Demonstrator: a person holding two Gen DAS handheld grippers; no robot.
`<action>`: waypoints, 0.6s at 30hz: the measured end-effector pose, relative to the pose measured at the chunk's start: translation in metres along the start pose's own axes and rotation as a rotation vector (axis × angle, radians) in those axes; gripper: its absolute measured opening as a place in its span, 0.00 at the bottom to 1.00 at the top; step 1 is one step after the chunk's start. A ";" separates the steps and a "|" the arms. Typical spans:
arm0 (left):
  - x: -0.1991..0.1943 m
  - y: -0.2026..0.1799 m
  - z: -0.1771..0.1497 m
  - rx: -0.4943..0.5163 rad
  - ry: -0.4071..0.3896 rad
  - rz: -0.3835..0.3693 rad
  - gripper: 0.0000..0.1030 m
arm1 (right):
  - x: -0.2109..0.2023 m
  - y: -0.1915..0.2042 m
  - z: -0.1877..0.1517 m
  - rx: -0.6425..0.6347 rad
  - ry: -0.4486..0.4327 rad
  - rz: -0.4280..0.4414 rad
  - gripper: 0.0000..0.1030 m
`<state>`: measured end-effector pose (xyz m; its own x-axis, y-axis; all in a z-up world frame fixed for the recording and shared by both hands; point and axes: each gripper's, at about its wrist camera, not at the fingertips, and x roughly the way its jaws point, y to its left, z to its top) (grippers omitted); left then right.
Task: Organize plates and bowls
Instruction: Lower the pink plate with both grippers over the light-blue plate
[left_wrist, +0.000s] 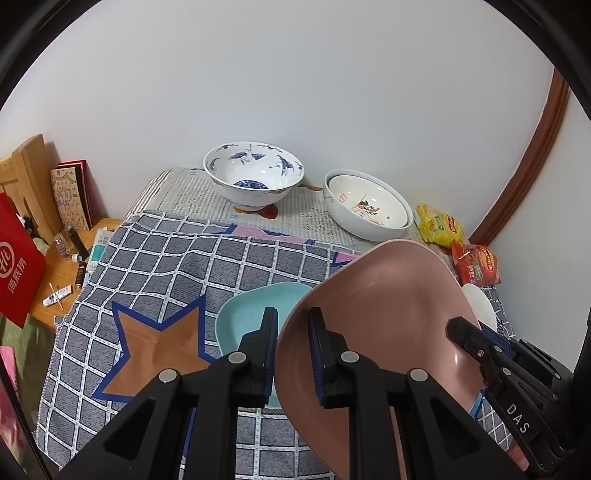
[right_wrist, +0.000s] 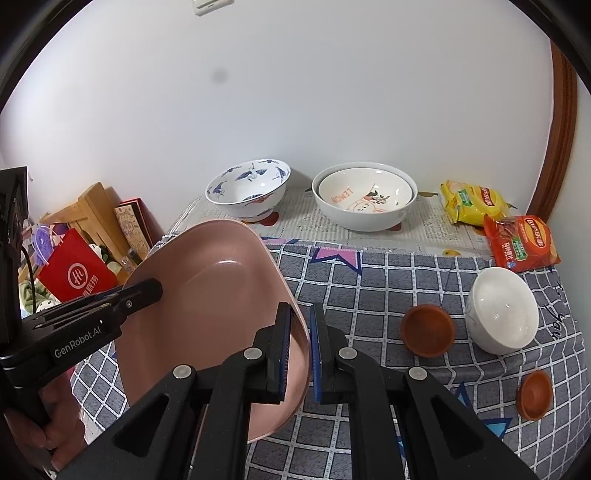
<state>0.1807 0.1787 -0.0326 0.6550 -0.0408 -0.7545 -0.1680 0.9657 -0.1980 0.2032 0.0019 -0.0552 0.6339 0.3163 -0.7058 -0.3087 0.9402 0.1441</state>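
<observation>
A large pink plate (left_wrist: 388, 314) (right_wrist: 207, 295) is held tilted above the checked cloth, gripped at two opposite rims. My left gripper (left_wrist: 293, 345) is shut on its left rim. My right gripper (right_wrist: 300, 345) is shut on its right rim. Each gripper also shows in the other view: the right gripper (left_wrist: 460, 332) and the left gripper (right_wrist: 147, 291). A teal plate (left_wrist: 251, 314) lies on the cloth under the pink plate's left edge, partly hidden. At the back stand a blue-and-white bowl (left_wrist: 255, 177) (right_wrist: 247, 188) and two nested white bowls (left_wrist: 369, 206) (right_wrist: 365, 199).
A small white bowl (right_wrist: 502, 314) and two small brown bowls (right_wrist: 428, 328) (right_wrist: 533, 395) sit at the right. Yellow (right_wrist: 472, 203) and red (right_wrist: 521, 243) snack packets lie by the wall. A side table with a red bag (left_wrist: 18, 258) and books stands left. A hand (right_wrist: 55, 435) grips the left tool.
</observation>
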 end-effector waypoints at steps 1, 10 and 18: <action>0.001 0.002 0.000 -0.004 0.001 0.002 0.16 | 0.002 0.001 0.000 0.000 0.002 0.002 0.10; 0.023 0.025 0.003 -0.032 0.020 0.028 0.16 | 0.030 0.016 0.004 -0.019 0.032 0.012 0.10; 0.050 0.042 0.003 -0.050 0.053 0.053 0.16 | 0.067 0.020 0.001 -0.012 0.088 0.022 0.10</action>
<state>0.2090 0.2183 -0.0768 0.6049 -0.0048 -0.7963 -0.2389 0.9528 -0.1873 0.2403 0.0422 -0.0988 0.5624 0.3244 -0.7606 -0.3311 0.9312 0.1524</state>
